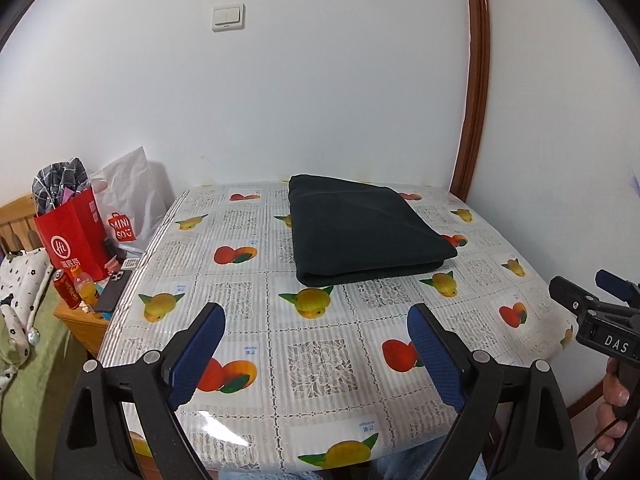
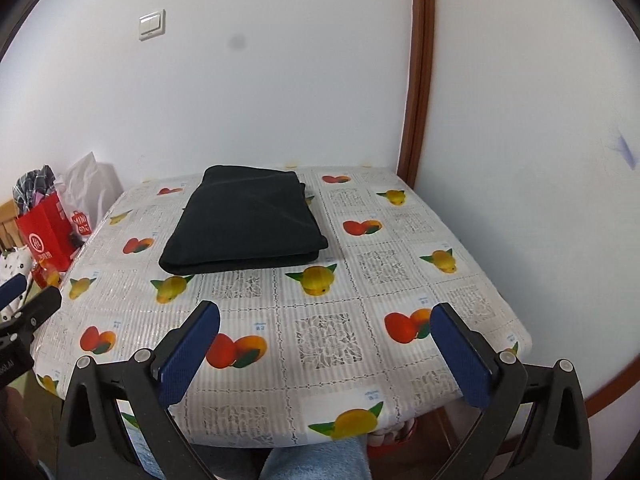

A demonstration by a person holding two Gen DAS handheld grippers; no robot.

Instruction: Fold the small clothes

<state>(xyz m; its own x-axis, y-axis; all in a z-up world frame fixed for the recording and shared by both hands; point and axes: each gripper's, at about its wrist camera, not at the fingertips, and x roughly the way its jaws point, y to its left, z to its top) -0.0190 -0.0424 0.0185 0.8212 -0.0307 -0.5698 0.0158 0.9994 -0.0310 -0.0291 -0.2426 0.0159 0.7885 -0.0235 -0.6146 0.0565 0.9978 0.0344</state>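
Observation:
A dark folded garment [image 1: 360, 232] lies flat in a neat rectangle on the far half of the table [image 1: 320, 360], close to the wall; the right wrist view shows the same garment [image 2: 248, 224]. My left gripper [image 1: 316, 316] hangs over the near part of the table, well short of the cloth, its blue pads wide apart with nothing between them. My right gripper [image 2: 326, 314] is likewise open and empty above the near table edge. At the right rim of the left wrist view the right gripper [image 1: 588, 292] is seen in a hand.
The table carries a fruit-print plastic cloth and stands in a wall corner beside a brown door frame [image 1: 474, 120]. Left of it, a low wooden stand [image 1: 80, 320] holds a red paper bag [image 1: 74, 236], a white bag [image 1: 128, 200], a can, a bottle and a phone. Blue-clad knees [image 2: 316, 460] show below.

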